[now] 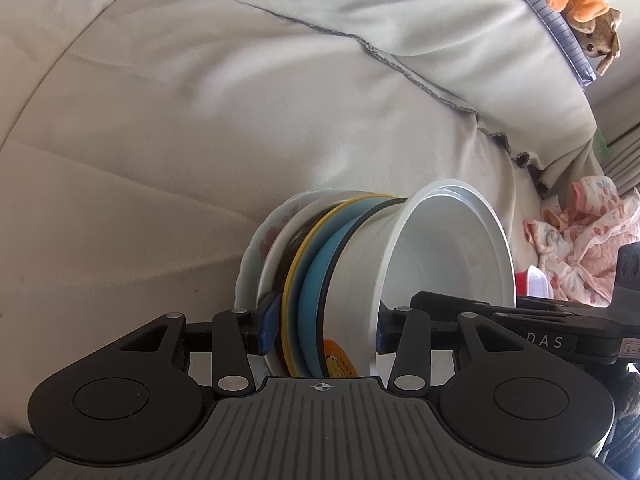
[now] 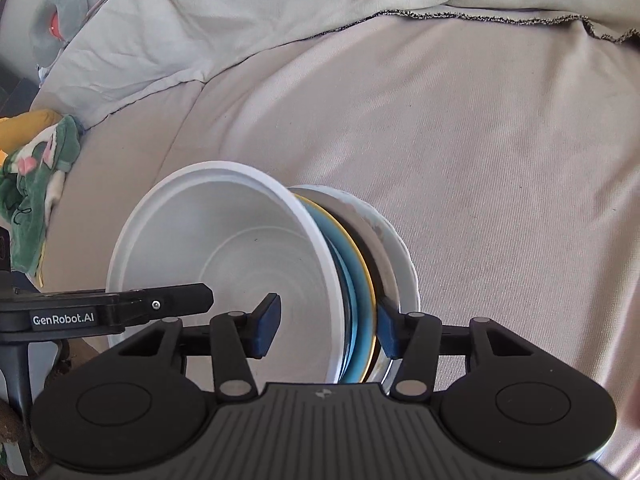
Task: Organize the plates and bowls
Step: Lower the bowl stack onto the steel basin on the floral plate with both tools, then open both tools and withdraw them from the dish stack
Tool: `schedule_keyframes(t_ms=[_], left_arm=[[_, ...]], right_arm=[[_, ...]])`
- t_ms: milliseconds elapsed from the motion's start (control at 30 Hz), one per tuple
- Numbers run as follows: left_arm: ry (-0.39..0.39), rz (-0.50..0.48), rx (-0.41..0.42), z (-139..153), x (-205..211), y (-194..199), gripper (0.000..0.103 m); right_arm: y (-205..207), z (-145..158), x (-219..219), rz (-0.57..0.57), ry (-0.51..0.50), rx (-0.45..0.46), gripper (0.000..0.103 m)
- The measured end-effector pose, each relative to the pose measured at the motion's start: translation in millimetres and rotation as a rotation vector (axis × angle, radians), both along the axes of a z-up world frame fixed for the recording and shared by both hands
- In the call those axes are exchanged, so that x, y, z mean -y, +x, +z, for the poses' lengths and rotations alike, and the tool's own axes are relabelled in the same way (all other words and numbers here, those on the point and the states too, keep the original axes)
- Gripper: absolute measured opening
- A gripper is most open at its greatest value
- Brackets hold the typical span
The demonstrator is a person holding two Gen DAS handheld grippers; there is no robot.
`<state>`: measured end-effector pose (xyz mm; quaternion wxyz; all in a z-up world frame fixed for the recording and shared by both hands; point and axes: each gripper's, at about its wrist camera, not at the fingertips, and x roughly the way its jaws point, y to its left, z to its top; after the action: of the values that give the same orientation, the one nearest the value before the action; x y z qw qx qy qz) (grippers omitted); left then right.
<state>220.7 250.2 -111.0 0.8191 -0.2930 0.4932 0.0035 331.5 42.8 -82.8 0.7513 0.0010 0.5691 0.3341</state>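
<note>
We see a nested stack of dishes held on its side between our two claws. In the left wrist view the white plastic bowl is the largest piece, deep and smooth, with an orange label low on its outer wall. Behind its base sit a blue plate with a black rim, a yellow-edged plate, a dark dish, and a white floral plate at the far end.

The stack's long axis runs from 9 to 3 o'clock in the left wrist view, with the bowl's mouth opening toward 3 o'clock. In the right wrist view the white plastic bowl opens toward 9 o'clock, and the plates trail off toward 3 o'clock.

The left claw is spread wide and clenched on the stack: one blue pad presses the floral plate's side, the other the bowl's wall near the rim. The right claw grips likewise, one pad inside the bowl, the other against the outermost white plate.

Beyond the stack lies a beige covered sofa. At 3 o'clock rests a pink patterned cloth; at 1 o'clock, plush toys.
</note>
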Motion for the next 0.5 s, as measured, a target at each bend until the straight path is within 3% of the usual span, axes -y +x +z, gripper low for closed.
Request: schedule_keyframes(t_ms=[233,400,500], left_arm=[[-0.029,0.011,0.011,-0.4,-5.6,-5.7,0.045],[0.059,-0.002,0.028,12.5,3.8,-1.2,0.045],[0.059,-0.004,0.041,16.3,2.2,7.9,0.045]], right_arm=[[-3.2,5.7,9.2,0.007,0.005,0.0,0.045],[-15.9,31.3,7.3,0.04,0.026,0.13,0.045],[-19.9,42.5,3.3,0.056,0.048,0.154,0.046]])
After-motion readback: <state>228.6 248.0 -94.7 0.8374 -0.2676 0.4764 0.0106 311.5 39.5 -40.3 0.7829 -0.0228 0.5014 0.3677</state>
